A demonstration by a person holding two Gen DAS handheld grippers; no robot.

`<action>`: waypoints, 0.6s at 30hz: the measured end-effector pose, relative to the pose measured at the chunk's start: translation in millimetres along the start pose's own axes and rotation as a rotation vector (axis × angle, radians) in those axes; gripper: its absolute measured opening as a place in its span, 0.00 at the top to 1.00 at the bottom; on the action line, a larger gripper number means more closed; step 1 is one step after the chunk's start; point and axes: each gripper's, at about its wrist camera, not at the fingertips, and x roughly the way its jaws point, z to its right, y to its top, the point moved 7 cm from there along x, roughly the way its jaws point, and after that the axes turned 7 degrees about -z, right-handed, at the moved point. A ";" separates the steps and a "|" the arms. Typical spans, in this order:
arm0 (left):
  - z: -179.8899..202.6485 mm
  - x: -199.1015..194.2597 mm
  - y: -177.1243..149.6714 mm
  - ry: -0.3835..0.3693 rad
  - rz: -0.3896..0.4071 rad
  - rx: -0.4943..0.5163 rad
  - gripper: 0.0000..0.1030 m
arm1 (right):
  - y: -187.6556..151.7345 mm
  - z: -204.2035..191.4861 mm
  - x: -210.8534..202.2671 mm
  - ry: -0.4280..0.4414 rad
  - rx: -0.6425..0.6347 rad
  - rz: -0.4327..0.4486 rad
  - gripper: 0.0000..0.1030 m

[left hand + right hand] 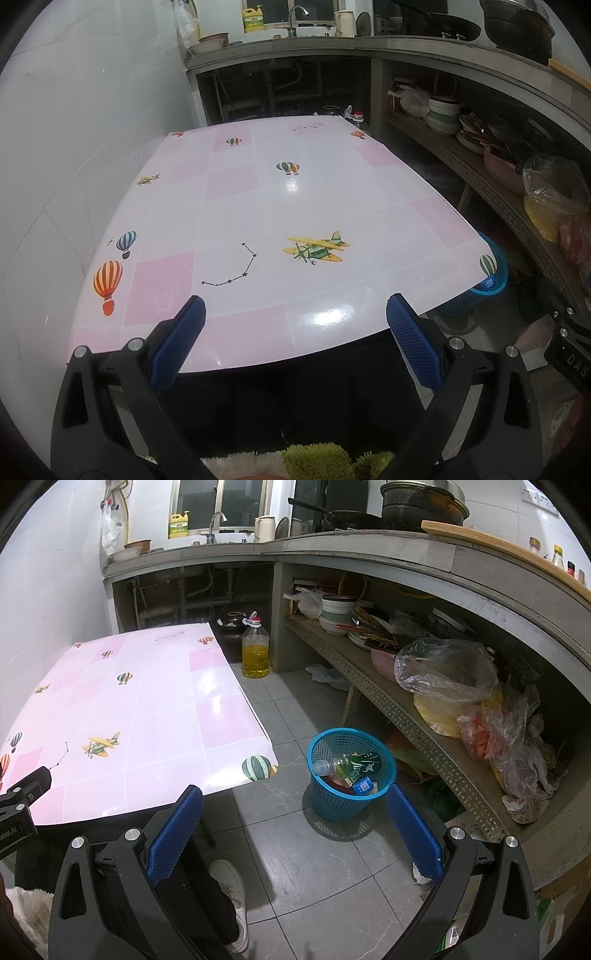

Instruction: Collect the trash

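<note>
A blue mesh waste basket (350, 797) stands on the floor to the right of the table; its edge also shows in the left wrist view (491, 284). Inside it lie a plastic bottle (345, 765) with a green label and a small blue carton (364, 787). The pink and white patterned table (258, 206) shows no loose items in either view (147, 709). My left gripper (293, 314) is open and empty above the table's near edge. My right gripper (293, 801) is open and empty, above the floor just in front of the basket.
A concrete counter with a lower shelf (406, 716) curves along the right, holding bowls and plastic bags (447, 672). An oil jug (255, 653) stands on the floor behind the table. The person's leg and white shoe (231, 886) are below the right gripper. A tiled wall runs along the left.
</note>
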 end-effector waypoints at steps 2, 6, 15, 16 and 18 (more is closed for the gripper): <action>0.0 0.3 0.1 -0.002 -0.001 -0.001 0.08 | -0.1 0.3 0.0 0.000 0.000 0.000 0.06; -0.4 0.4 0.1 -0.001 -0.001 -0.001 0.08 | -0.1 0.2 0.1 0.000 0.000 0.000 0.06; -0.2 0.4 -0.1 0.000 -0.001 -0.002 0.08 | 0.0 1.7 0.3 0.000 0.002 0.001 0.06; -0.2 0.4 -0.2 0.000 -0.001 -0.002 0.08 | 0.0 1.9 0.4 0.000 0.002 0.001 0.06; -0.2 0.5 -0.1 -0.001 -0.001 -0.001 0.08 | -0.1 1.8 0.4 -0.001 0.002 0.001 0.06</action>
